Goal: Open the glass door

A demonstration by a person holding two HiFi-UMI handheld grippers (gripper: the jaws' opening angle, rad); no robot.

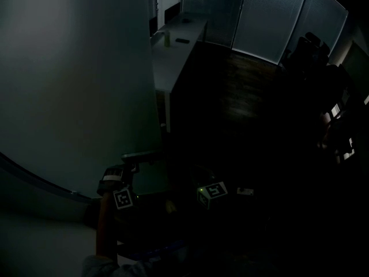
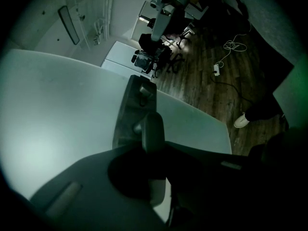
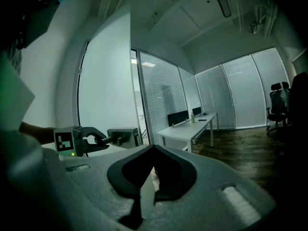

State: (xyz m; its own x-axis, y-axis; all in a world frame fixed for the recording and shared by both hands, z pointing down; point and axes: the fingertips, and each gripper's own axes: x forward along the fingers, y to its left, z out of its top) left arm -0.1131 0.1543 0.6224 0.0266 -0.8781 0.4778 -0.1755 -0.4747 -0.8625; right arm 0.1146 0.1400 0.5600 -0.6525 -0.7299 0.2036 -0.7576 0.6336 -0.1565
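Note:
The frosted glass door [image 1: 75,97] fills the left of the dim head view. Its metal lever handle [image 2: 150,129] juts from a grey lock plate [image 2: 134,105] at the door's edge. My left gripper [image 2: 153,150] is shut on that lever, which runs between its two jaws. The right gripper view shows the same grip from the side, the left gripper [image 3: 94,141] clamped on the handle [image 3: 114,138]. My right gripper [image 3: 154,147] hangs to the right of the door edge with its jaws together and nothing in them. Its marker cube [image 1: 212,192] shows low in the head view.
Past the door edge lies a dark office with a wood floor. A long white desk [image 1: 173,45] runs along the left wall towards blinds-covered glass partitions [image 1: 268,16]. Office chairs [image 1: 308,51] stand at the far right. A person's white shoe [image 2: 240,121] and a floor cable [image 2: 231,47] appear behind.

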